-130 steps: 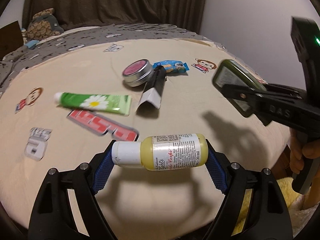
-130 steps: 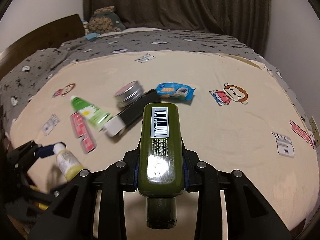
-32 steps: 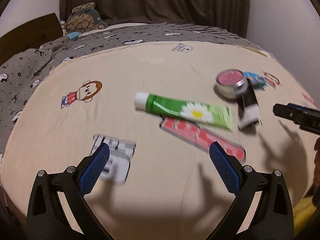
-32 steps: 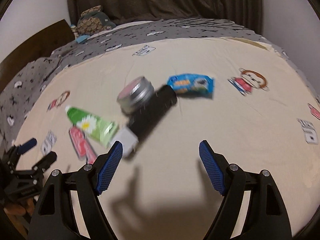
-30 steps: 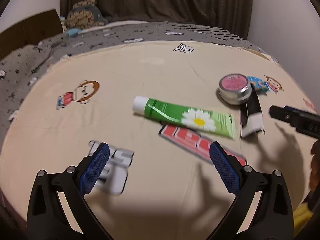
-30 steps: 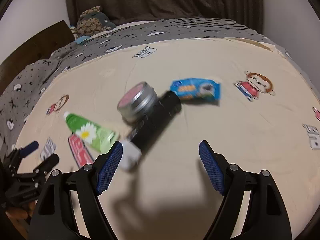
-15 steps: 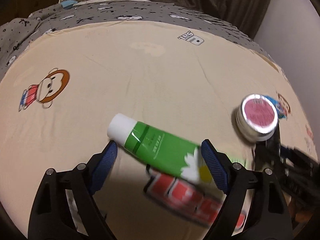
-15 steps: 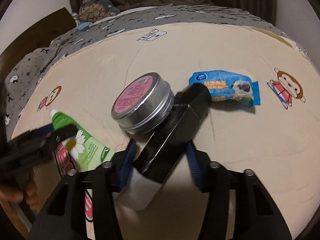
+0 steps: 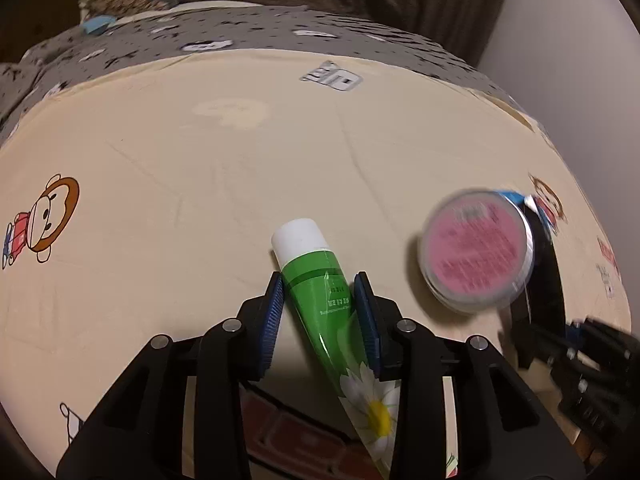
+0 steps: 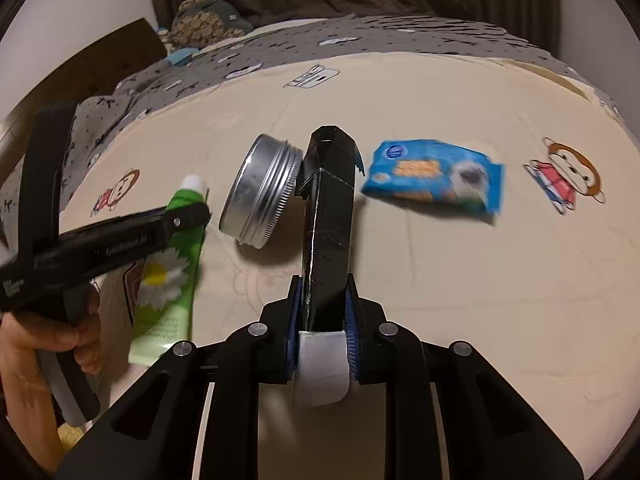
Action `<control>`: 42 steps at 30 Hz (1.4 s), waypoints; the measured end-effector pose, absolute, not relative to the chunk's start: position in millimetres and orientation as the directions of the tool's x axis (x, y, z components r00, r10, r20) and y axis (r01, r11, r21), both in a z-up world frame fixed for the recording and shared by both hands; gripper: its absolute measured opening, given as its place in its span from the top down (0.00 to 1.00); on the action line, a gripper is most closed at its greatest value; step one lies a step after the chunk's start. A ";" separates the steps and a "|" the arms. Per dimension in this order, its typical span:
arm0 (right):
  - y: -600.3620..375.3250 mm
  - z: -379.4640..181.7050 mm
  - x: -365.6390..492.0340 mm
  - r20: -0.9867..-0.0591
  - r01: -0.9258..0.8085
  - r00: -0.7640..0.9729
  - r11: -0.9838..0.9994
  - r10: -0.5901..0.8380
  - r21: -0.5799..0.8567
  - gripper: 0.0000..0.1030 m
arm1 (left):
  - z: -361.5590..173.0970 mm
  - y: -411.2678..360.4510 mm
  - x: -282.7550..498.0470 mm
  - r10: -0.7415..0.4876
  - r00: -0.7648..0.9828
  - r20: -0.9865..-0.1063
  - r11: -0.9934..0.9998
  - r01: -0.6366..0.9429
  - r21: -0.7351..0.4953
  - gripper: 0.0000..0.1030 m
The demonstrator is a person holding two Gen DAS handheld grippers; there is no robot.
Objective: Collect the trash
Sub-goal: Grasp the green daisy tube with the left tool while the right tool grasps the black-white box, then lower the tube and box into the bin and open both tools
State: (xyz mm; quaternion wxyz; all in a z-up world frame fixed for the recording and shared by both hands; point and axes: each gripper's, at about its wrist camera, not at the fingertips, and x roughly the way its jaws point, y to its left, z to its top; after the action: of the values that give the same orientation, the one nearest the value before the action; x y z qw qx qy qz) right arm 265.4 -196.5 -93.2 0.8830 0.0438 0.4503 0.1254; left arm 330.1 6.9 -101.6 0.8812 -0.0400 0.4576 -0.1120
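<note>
a: left gripper (image 9: 319, 312), status?
b: blue pads pressed on both sides of the green daisy-print tube (image 9: 320, 300), just below its white cap. the tube lies on the cream bedsheet (image 9: 200, 208) with its cap pointing away from the camera.
a: right gripper (image 10: 322, 312)?
b: clamped on the black carton (image 10: 326, 216) near its white end. the carton rises away from the jaws, its far end up off the sheet.
a: the tin?
b: round metal tin (image 10: 260, 190), pink label on its lid in the left wrist view. it sits tilted, touching the carton's left side; whether it rests on the sheet, cannot tell.
a: other items?
b: blue snack packet (image 10: 434, 178) flat on the sheet, just right of the carton's far end. a grey patterned blanket (image 10: 360, 36) covers the far part of the bed.
</note>
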 end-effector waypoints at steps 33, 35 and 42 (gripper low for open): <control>-227.0 -82.1 31.5 -0.743 -0.271 0.575 0.937 0.341 0.220 0.81 | -70.1 -31.2 43.3 -0.370 0.625 -0.687 0.907 0.403 -0.121 0.74; -226.2 -92.3 22.1 -0.756 -0.271 0.553 0.934 0.350 0.234 0.81 | -77.5 -34.4 29.9 -0.375 0.610 -0.698 0.901 0.416 -0.120 0.74; -228.1 -129.2 -6.4 -0.799 -0.238 0.488 0.934 0.351 0.265 0.81 | -118.8 -38.4 -0.4 -0.377 0.536 -0.755 0.895 0.421 -0.148 0.74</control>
State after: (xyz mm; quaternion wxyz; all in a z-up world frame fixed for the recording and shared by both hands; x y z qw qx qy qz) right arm -6.4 -228.1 -129.2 0.8604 0.0592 0.4764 0.1711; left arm -0.4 -38.4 -118.8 0.8761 0.0257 0.4242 -0.2277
